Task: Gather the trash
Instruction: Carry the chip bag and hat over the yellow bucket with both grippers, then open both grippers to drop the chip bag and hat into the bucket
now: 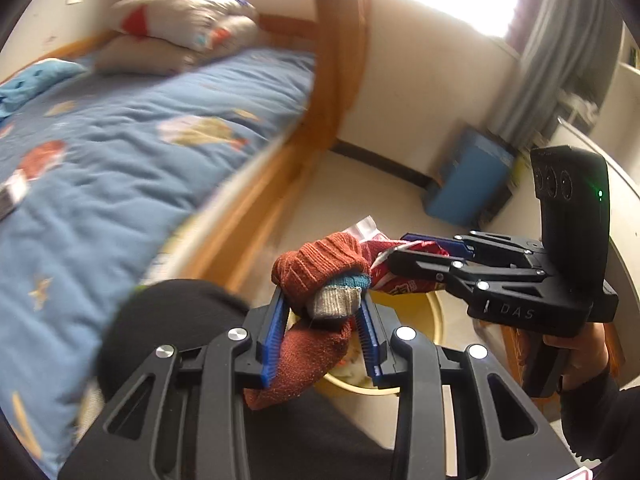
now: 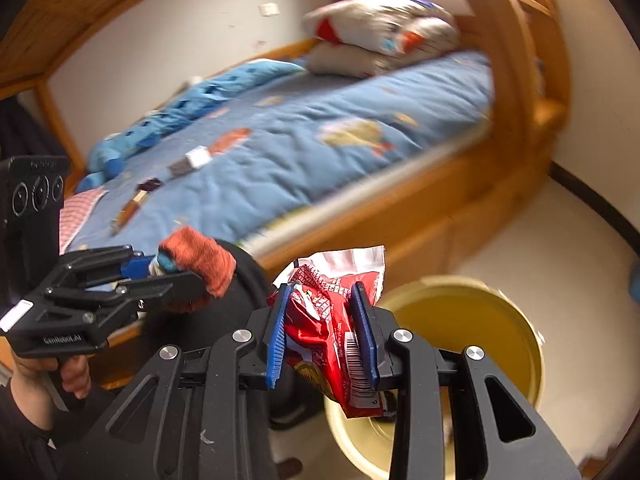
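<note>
My right gripper (image 2: 324,332) has its jaws clamped on a red snack wrapper (image 2: 340,344), directly above the yellow bin (image 2: 500,320). My left gripper (image 1: 324,332) has its jaws clamped on a rust-coloured sock (image 1: 316,276), beside the wrapper, over the bin's near rim. The bed (image 2: 320,152) lies beyond the bin.

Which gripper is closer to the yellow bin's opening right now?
Hard to separate. The right gripper, clamping the red snack wrapper, and the left gripper, clamping the rust-orange sock, both hang above the yellow bin.
</note>
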